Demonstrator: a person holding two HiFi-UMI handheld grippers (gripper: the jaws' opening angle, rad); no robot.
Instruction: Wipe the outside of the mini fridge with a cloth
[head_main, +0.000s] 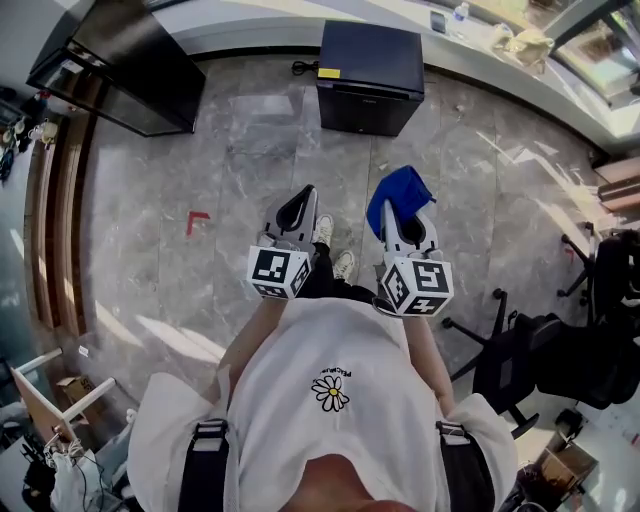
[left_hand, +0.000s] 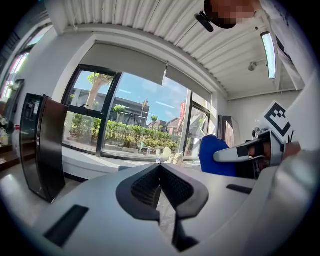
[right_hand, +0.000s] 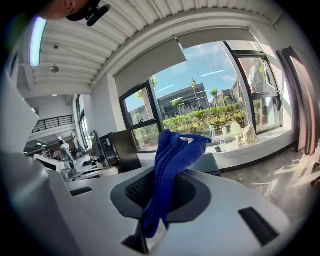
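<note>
One cloth (right_hand: 175, 150), lengthwise along clamped right claw (right_hand: 162, 176)

Cloth (head_main: 396, 193): deep blue. Mini fridge (head_main: 372, 62): black, yellow label (head_main: 329, 73). Floor (head_main: 250, 190): grey, marble-veined. Shirt (head_main: 300, 420): white, daisy print.

Head view looked steeply down over the person, mini fridge (head_main: 370, 75) far ahead, gripper views rode close behind their jaws, level, all sharing the window ledge (head_main: 250, 30).

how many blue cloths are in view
1: the blue woven cloth is pinched in the right gripper, held out ahead of the person. No other cloth shows.
</note>
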